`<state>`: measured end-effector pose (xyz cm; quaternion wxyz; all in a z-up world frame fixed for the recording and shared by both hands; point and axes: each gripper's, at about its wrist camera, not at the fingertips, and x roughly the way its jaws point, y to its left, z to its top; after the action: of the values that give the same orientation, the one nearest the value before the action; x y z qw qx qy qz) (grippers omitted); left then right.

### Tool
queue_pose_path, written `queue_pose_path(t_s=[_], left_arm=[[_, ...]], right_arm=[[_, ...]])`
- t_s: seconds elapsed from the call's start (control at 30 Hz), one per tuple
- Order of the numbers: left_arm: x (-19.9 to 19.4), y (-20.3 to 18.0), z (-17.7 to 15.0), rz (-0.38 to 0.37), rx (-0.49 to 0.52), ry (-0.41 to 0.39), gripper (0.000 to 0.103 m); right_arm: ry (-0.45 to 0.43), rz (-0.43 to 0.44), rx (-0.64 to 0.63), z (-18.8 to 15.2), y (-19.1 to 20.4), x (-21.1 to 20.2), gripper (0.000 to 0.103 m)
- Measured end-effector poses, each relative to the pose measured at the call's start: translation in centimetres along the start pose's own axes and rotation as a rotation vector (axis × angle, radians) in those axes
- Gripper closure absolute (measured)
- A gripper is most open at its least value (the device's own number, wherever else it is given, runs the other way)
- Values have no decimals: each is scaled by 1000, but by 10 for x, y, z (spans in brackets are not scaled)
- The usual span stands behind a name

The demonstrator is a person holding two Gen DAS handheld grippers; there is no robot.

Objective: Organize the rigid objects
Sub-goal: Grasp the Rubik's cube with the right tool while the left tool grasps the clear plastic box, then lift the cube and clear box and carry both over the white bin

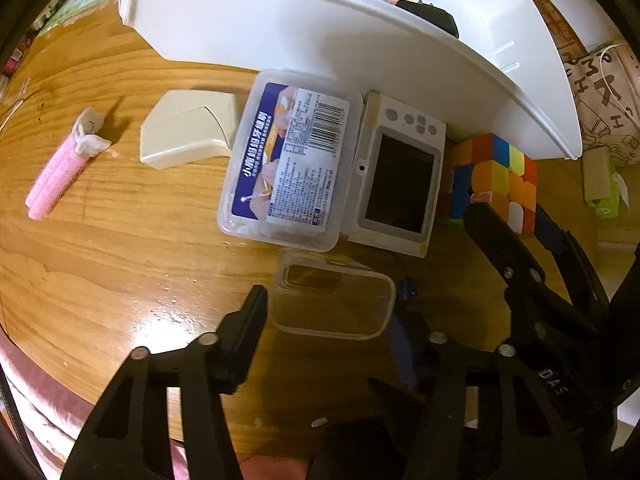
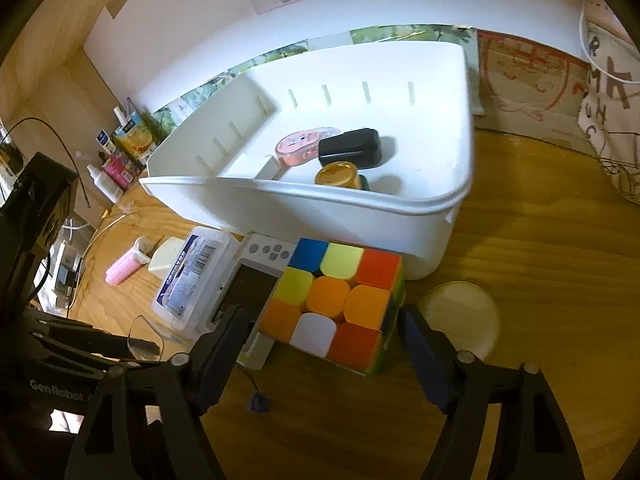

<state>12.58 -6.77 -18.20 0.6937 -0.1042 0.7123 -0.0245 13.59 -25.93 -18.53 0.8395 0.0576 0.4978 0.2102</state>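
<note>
Cube with mixed colours on wooden table, just in front of white bin, touching white camera on its left. Bracketed by right gripper, fingers spread wide, one each side, no contact. Round cream lid just right of it. Left gripper likewise spread, flanking small clear box. Beyond that, labelled floss case, beige case, pink roller. Inside bin: black case, gold-lidded jar, pink tape.
</note>
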Motion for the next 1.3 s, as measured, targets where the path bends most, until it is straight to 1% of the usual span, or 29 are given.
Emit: queue_pose_path(t_s=[0.07,0.1,0.2,0.4,0.6,0.7,0.77,0.87,1.0,1.17,1.3], left_arm=[[-1,-1,-1,2,1,-1,45],[2,-7,-2,1,-1,-1,45],[3,-8,-3,1,-5,0,46],[-2,-10,-5,9,7,-14,47],[-15,-3,-16,8,14,-44,47],[-24,1,-20,-1,23,-60,47],[-33,4,-25,0,21,-77,47],[-44,9,-28,2,11,-100,47],[-64,15,-30,11,8,-135,47],[-93,18,-26,23,23,-189,47],[-109,23,-17,35,58,-240,47]], right_arm=[[0,-9,-9,0,1,1,27],[-1,-10,-11,1,1,2,28],[4,-30,-12,1,0,4,34],[-1,-22,-21,1,-1,4,35],[1,-11,-41,-1,2,0,37],[-4,11,-58,-1,7,-3,40],[-9,6,-79,-2,12,-6,42],[-17,7,-103,-3,17,-13,43],[-34,29,-118,-1,21,-23,44],[-63,46,-178,2,36,-40,44],[-105,65,-216,8,50,-57,44]])
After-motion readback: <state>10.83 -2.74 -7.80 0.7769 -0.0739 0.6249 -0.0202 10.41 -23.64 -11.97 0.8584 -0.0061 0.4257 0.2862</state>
